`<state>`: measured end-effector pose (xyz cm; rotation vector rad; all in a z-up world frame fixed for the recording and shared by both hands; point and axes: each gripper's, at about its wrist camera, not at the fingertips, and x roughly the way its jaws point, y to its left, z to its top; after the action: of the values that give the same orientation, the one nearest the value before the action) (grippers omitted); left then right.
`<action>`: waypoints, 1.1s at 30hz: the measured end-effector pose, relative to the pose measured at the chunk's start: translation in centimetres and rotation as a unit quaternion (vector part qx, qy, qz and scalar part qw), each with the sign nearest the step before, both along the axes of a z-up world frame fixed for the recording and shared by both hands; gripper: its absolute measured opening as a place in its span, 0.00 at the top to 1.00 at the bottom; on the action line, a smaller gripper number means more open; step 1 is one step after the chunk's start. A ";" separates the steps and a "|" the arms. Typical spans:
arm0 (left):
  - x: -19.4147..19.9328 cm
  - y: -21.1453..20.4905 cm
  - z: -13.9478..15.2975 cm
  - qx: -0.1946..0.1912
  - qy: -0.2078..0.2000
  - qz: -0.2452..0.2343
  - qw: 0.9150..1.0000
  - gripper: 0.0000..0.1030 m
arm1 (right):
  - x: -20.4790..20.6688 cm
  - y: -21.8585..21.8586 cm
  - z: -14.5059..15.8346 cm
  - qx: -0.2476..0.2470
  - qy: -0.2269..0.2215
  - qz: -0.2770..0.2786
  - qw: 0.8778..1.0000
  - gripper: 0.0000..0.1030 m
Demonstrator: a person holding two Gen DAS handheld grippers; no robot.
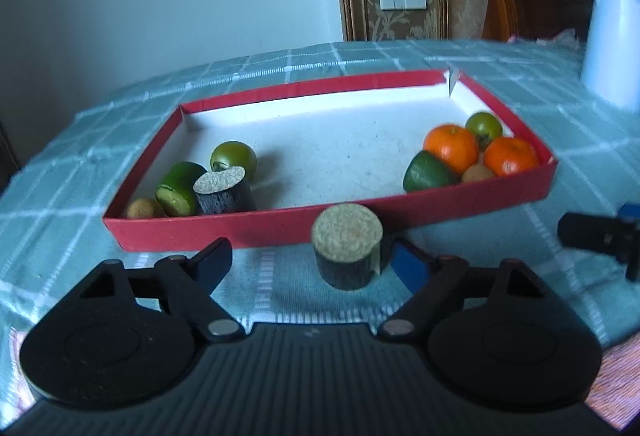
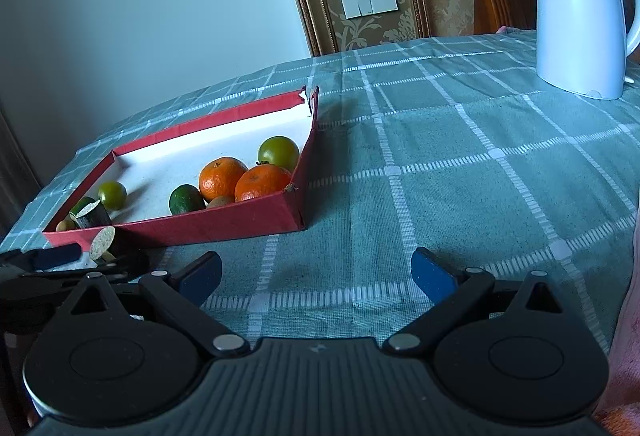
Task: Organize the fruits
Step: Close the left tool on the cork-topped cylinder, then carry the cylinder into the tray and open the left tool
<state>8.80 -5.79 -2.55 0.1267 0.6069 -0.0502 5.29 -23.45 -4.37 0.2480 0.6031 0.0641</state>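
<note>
Red cardboard walled the tray [image 1: 256, 232], fruit piled at both ends on my checked cloth [image 2: 440, 164]. One dark cane stub [image 1: 347, 254] stood outside, just beside its near wall, between my left gripper [image 1: 310, 260], whose fingers were spread wide. My right gripper [image 2: 316, 272] gaped too, holding nothing. I judged the stub light, stiff and rough-barked; its round sides seemed the place to pinch.

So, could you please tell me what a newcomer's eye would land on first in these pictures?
Probably the red tray on the checked tablecloth, with two bright oranges huddled in its right corner. Next, the dark cork-topped cylinder standing outside the tray, between the open left gripper fingers, and the white kettle at the far right.
</note>
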 end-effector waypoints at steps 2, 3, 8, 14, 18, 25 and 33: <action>0.2 0.4 -0.1 -0.013 0.006 0.000 1.000 0.17 | 0.0 0.0 0.0 0.002 -0.001 0.000 1.000 0.01; 0.2 0.6 -0.1 -0.019 0.007 -0.002 1.000 0.19 | 0.0 -0.1 0.0 0.002 -0.001 0.000 1.000 0.01; 0.0 0.7 0.0 -0.032 0.002 -0.022 0.999 0.45 | 0.0 -0.1 0.0 0.005 -0.002 -0.001 1.000 0.01; -0.4 0.5 0.2 -0.026 -0.006 -0.016 1.000 0.68 | -0.1 -0.2 0.0 0.007 -0.003 -0.001 1.000 0.01; -1.3 0.6 0.4 -0.023 -0.021 -0.016 0.999 0.69 | -0.1 -0.2 0.0 0.011 -0.004 -0.001 1.000 0.01; -2.1 0.7 3.3 -0.020 -0.060 -0.028 0.998 0.69 | -0.2 -0.4 0.0 0.018 -0.007 -0.002 1.000 0.01; 2.2 0.4 5.1 -0.022 -0.062 -0.016 0.998 0.69 | -0.3 -0.7 -0.1 0.026 -0.010 -0.002 1.000 0.01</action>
<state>11.04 -5.36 2.56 0.0951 0.4791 -0.0857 4.98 -24.10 -4.43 0.2985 0.5822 0.0778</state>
